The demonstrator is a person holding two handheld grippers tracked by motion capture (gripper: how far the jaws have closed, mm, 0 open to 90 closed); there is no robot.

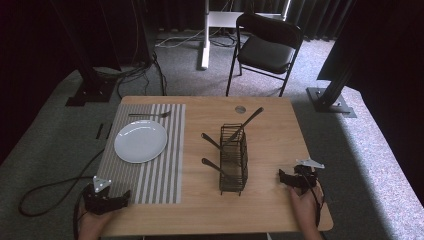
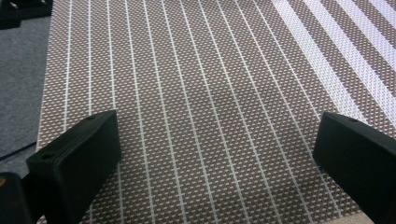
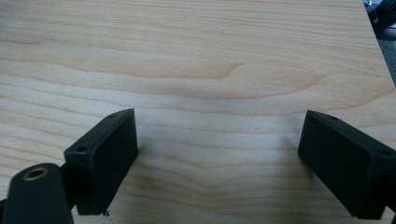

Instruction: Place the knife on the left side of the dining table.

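Observation:
A white plate (image 1: 140,141) lies on a striped placemat (image 1: 160,175) at the table's left, with a fork (image 1: 150,115) on the mat behind it. A black wire caddy (image 1: 233,159) stands mid-table with three dark utensils (image 1: 246,125) sticking out of it. My left gripper (image 1: 125,196) rests at the mat's near left corner, open, jaws wide apart over the placemat's weave (image 2: 210,107) with nothing between them. My right gripper (image 1: 281,176) sits near the front right of the table (image 1: 200,210), open over bare wood (image 3: 219,93), empty.
A black folding chair (image 1: 267,47) stands beyond the table's far edge. Stand bases (image 1: 330,100) and cables (image 1: 135,75) lie on the grey carpet around the table. A small round grommet (image 1: 240,109) is set in the tabletop near the far edge.

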